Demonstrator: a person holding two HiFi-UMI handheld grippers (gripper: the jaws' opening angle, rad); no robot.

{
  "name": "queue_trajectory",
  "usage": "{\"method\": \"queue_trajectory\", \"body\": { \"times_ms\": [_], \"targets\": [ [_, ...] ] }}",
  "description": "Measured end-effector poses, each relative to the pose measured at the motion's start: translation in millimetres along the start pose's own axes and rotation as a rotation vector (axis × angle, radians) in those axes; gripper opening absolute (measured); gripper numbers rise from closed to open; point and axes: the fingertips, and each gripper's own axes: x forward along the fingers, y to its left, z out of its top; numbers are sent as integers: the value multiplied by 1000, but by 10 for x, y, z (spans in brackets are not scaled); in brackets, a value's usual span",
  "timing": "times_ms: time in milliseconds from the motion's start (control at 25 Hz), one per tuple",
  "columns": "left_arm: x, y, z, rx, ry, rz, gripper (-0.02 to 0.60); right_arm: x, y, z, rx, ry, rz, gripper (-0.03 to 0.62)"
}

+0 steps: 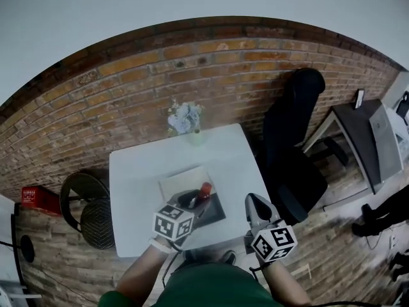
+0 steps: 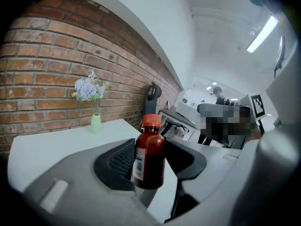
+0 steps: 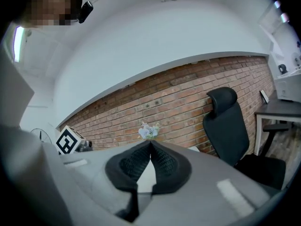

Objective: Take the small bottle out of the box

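Head view: left tool (image 1: 193, 201) clamped on the red-capped small bottle (image 1: 204, 191), held upright over the open box (image 1: 182, 181) near the white bench's (image 1: 137, 184) near edge. Right tool (image 1: 254, 203), jaws together and empty, hangs by the near right corner. A flower vase (image 1: 186, 121) stands at the far edge; a black office chair (image 1: 295, 139) crowds the right edge.

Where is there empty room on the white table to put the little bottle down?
Bare table lies left of the box, and in the strip between box and flower vase. The near middle is crowded: there the left claw holds the bottle at the box.
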Motion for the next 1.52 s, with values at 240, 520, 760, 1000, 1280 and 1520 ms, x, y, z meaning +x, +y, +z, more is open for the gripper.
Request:
{"method": "queue_trajectory", "body": {
  "times_ms": [240,520,760,1000,1280,1520],
  "targets": [
    [-166,-76,401,19,-97,-14,207,72,78,166,-34,-26,16,3],
    [-379,-161,856,29,-224,-14,207,115,36,484,-92,-86,-3,3],
    [-566,-320,1169,71,-336,-43,207,167,116,771,-140,-128,12,3],
    [-753,-478,1427,81,-441,-68,207,187,255,927,-170,-165,41,3],
    [-915,-311,1602,61,-515,-48,207,227,206,929,-199,-155,21,3],
    [-1084,-43,1654,53,-567,55,207,245,73,970,-220,-167,-13,3]
  ]
}}
